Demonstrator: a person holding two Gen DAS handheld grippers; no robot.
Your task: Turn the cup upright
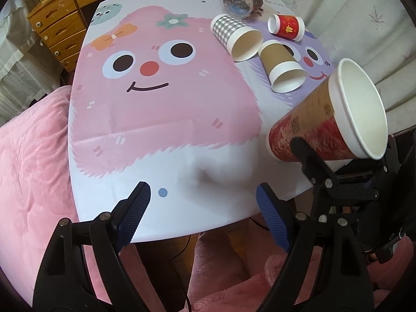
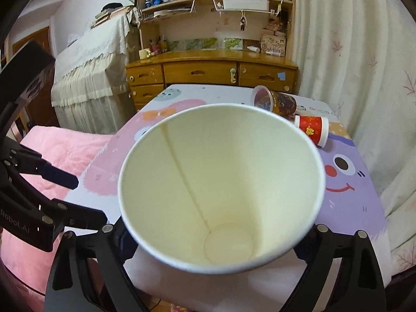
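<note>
A tall red-and-brown paper cup (image 1: 319,124) with a white rim is held tilted above the table's near right corner, its mouth up and to the right. My right gripper (image 1: 317,161) is shut on its lower body. In the right wrist view the cup's cream inside (image 2: 221,187) fills the middle and hides that gripper's fingertips. My left gripper (image 1: 202,208) is open and empty, low over the table's near edge, left of the cup; one blue finger also shows in the right wrist view (image 2: 61,178).
Several other cups lie on their sides at the table's far right: a grey checked one (image 1: 235,37), a brown one (image 1: 282,66), a small red one (image 1: 287,27) and a clear printed one (image 1: 240,1). A pink blanket (image 1: 31,169) lies left; curtains (image 1: 364,26) hang right.
</note>
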